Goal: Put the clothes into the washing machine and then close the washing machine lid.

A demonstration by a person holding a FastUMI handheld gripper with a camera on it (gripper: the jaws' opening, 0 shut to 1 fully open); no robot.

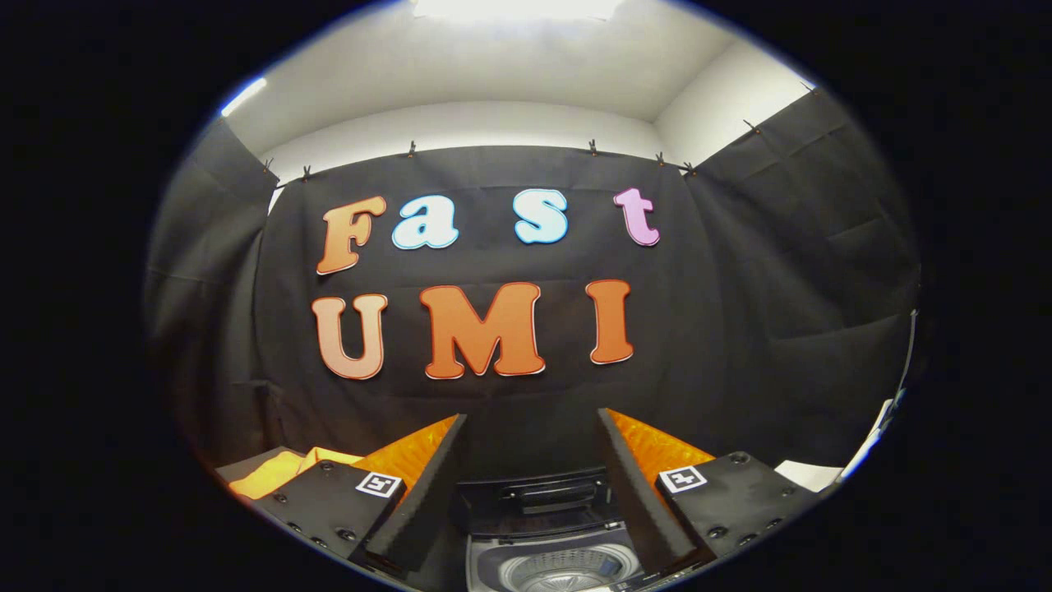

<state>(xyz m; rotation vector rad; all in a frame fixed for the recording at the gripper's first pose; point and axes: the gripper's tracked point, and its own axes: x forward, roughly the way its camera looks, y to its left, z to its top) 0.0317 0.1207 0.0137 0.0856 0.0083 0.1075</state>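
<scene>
The washing machine (546,547) is seen low down, between the two fingers of the tongs (532,485) and a little ahead of them. Its lid (534,503) is up, standing open at the back, and the round drum (567,571) can be seen inside, right below the gap between the fingers. What lies in the drum cannot be told.

A piece of yellow-orange clothes (275,475) is seen off to the left, just beyond the left finger and beside the machine. It lies in a loose heap on something dark that may be a bench, but this cannot be told for sure. The clothes are not touched by the tongs.

The tongs are held wide apart, and nothing is gripped between them. The fingers are pointed forward, with open room left between them above the machine.

Past the machine, the black cloth wall (740,329) of the booth is hung close behind it and is wrapped around on both sides. Open room is left above the machine and in front of the wall. A white edge (809,474) is seen low on the right, beyond the right finger, well apart from the clothes. A pale wall and a bright ceiling light (518,8) are seen above the cloth.
</scene>
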